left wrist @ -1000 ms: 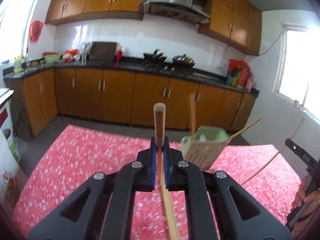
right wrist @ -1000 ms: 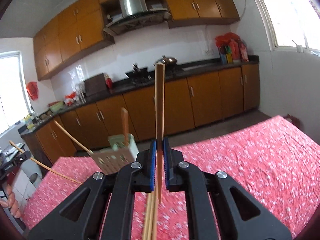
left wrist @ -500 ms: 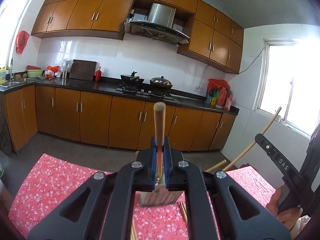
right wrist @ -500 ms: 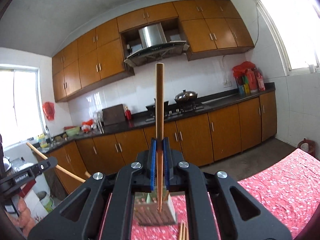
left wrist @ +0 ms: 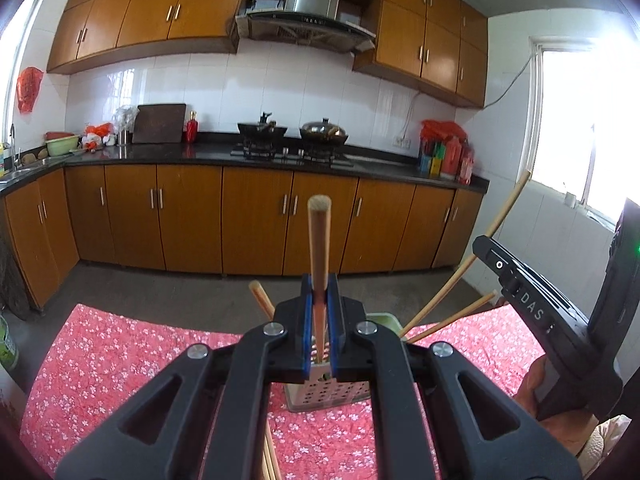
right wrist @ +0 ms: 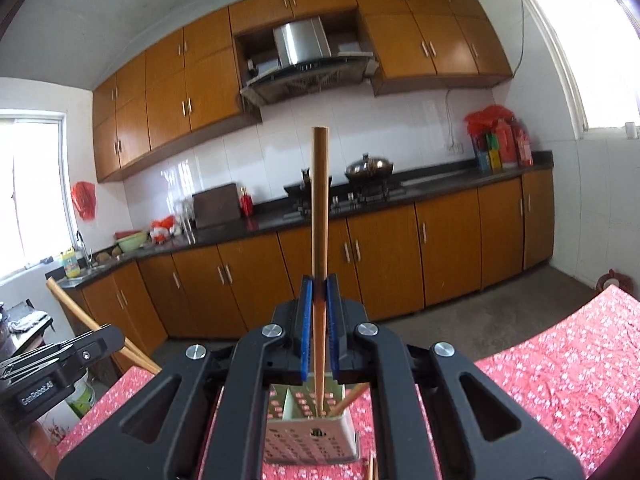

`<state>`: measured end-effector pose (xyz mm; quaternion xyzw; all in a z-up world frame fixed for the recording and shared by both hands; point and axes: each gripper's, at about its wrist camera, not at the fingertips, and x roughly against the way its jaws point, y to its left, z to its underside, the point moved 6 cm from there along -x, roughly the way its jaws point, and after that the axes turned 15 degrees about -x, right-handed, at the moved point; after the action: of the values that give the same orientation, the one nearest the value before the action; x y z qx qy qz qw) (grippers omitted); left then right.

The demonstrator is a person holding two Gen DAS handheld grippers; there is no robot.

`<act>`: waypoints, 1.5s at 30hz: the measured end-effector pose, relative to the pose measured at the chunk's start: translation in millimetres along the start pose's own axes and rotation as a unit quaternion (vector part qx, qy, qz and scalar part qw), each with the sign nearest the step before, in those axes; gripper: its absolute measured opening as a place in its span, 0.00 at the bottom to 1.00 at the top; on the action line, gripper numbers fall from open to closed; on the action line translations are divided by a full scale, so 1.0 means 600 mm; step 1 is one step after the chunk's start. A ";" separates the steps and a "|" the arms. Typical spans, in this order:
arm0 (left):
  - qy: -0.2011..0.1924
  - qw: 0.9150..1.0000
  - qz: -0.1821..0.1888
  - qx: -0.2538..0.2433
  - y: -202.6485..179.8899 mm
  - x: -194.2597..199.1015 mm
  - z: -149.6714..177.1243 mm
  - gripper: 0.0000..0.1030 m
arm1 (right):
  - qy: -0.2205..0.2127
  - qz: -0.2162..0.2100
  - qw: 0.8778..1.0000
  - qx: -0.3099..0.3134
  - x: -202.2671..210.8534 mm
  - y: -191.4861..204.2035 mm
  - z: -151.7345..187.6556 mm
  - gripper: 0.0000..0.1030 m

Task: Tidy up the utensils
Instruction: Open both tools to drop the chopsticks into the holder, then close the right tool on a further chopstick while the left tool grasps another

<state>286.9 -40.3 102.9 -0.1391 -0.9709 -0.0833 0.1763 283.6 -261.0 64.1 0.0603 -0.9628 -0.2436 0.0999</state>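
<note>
In a kitchen lined with orange-brown cabinets [left wrist: 188, 220], your left gripper [left wrist: 319, 312] is clamped on a wooden chopstick [left wrist: 319, 240], its blue pads pressed against the stick from both sides, the blunt end pointing up and away toward the stove [left wrist: 292, 152] on the far counter. The stick's lower end runs down between the fingers toward the pale green perforated utensil holder [left wrist: 328, 394], which stands on the tabletop under a red floral cloth [left wrist: 120, 348] directly beyond the gripper. Other chopsticks [left wrist: 448, 320] already lean out of the holder to the right, and one more [left wrist: 261, 300] leans out to the left. At the right edge of that view your right gripper's black body [left wrist: 532, 312] shows, held by your hand [left wrist: 560, 412]. From the right wrist camera, your right gripper [right wrist: 320, 320] is likewise closed on a second chopstick [right wrist: 320, 208], held upright, with its thin tip reaching down into the open top of the utensil holder [right wrist: 304, 444] just below. Another stick [right wrist: 350, 400] rests slanted inside the holder. At the left edge of that view the left gripper [right wrist: 60, 364] appears, its chopstick [right wrist: 96, 328] slanting up to the left. Loose chopsticks [left wrist: 270, 456] lie on the cloth near you, under the left gripper.
</note>
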 end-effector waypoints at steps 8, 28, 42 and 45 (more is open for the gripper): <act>-0.002 1.000 -0.012 0.019 0.021 0.012 0.004 0.16 | 0.003 0.005 1.000 -0.004 0.020 -0.008 -0.013 0.25; 0.138 0.987 -0.068 0.042 0.092 0.080 0.274 0.24 | 0.261 0.101 0.960 -0.008 0.085 -0.168 0.252 0.24; 0.203 0.978 -0.001 0.056 0.049 0.051 0.377 0.24 | 0.323 0.140 0.936 0.016 0.061 -0.200 0.357 0.08; 0.210 0.976 0.023 0.050 0.029 0.043 0.384 0.24 | 0.305 0.170 0.937 -0.002 0.059 -0.229 0.341 0.08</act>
<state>195.2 30.9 -98.5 -0.1319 -0.9117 -0.0576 0.3848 213.0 -293.5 -172.4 -0.0333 -0.8816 -0.1945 0.4287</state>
